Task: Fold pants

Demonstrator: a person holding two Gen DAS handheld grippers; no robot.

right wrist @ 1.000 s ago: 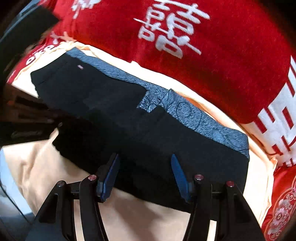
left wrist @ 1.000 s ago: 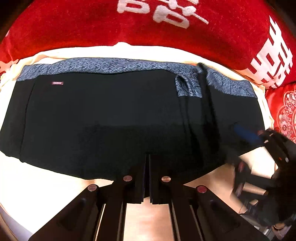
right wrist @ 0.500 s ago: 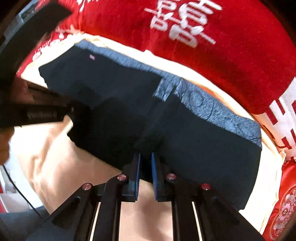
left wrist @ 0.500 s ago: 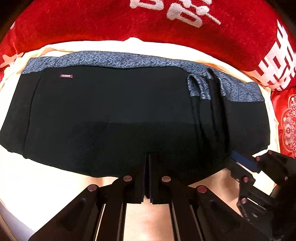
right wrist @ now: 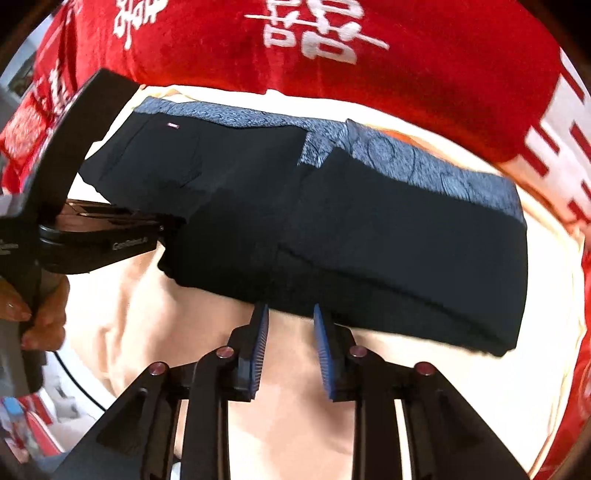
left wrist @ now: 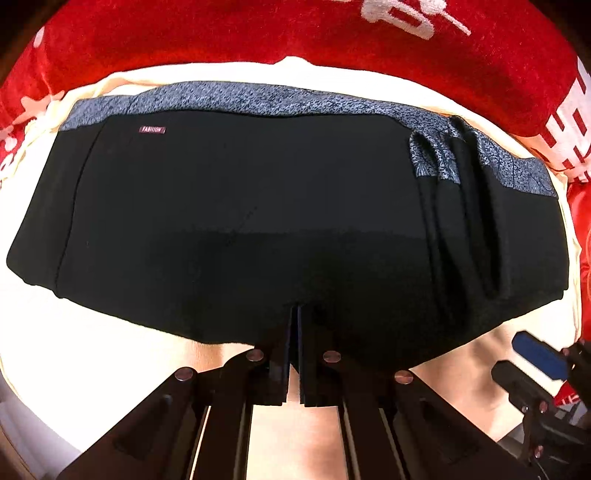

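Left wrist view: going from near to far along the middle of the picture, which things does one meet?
Left tongs → black pants → grey patterned waistband → cream sheet → red blanket with white characters.

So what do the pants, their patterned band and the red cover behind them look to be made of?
Pants: matte black, smooth fabric, probably a thin knit; it lies flat with soft folds.
Patterned band: blue-grey speckled print, likely stretchy waistband fabric.
Red cover: plush, velvety pile with white characters, judging by its fuzzy sheen.
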